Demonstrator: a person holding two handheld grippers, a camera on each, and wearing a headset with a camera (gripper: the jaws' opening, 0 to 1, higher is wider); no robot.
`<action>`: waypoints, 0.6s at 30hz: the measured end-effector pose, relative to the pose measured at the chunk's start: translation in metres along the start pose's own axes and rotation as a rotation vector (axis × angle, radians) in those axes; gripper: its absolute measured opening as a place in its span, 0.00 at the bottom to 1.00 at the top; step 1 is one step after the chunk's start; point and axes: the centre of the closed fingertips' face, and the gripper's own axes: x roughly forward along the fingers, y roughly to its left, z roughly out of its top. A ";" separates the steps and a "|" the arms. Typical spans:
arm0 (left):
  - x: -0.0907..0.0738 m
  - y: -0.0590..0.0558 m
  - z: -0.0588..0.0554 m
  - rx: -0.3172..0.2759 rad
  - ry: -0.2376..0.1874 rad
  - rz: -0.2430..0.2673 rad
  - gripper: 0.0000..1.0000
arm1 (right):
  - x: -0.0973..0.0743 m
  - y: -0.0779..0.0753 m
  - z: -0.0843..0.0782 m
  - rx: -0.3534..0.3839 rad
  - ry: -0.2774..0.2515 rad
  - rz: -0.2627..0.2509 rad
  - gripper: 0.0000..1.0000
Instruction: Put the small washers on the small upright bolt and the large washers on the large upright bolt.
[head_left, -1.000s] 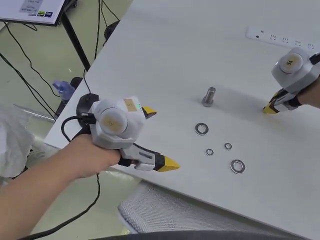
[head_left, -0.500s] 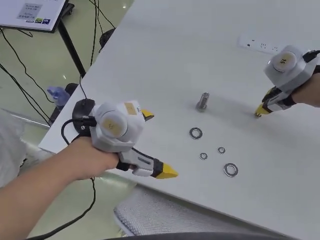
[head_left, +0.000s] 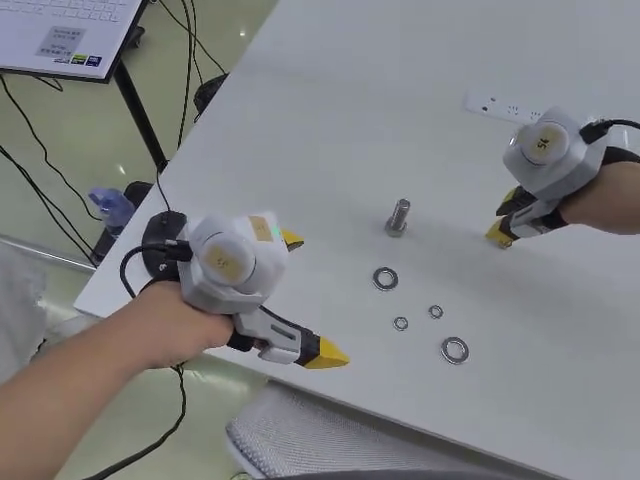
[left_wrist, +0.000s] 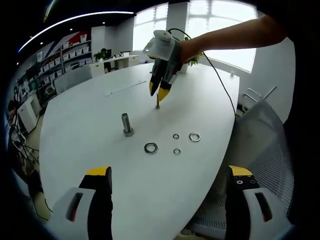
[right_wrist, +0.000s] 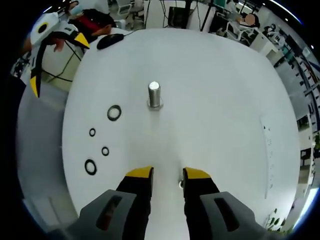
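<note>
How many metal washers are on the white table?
4: large silver washer beside the upright steel bolt; second large washer nearest the table edge; two small washers between them.

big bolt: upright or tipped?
Upright. The large bolt stands on its head on the table, shank pointing up and bare.

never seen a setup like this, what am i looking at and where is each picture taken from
A person holds a two-jaw gripper in each hand. The rectangular picture comes from a headset camera looking down at the table; the two round ones come from cameras riding on the grippers. On the table stand a large bolt and a small bolt, with two large washers and two small washers lying flat. The left gripper is wide open; the right gripper hovers above the small bolt, jaws slightly apart. Neither holds anything.
</note>
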 end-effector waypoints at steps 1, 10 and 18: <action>0.000 0.000 0.001 0.000 -0.003 0.001 0.94 | -0.001 0.004 0.002 -0.003 -0.001 0.004 0.25; 0.001 -0.001 0.007 0.017 -0.014 -0.012 0.95 | -0.006 0.033 0.010 -0.020 -0.010 0.037 0.26; 0.002 -0.003 0.007 0.032 -0.018 -0.020 0.96 | -0.003 0.056 0.008 -0.025 -0.010 0.066 0.27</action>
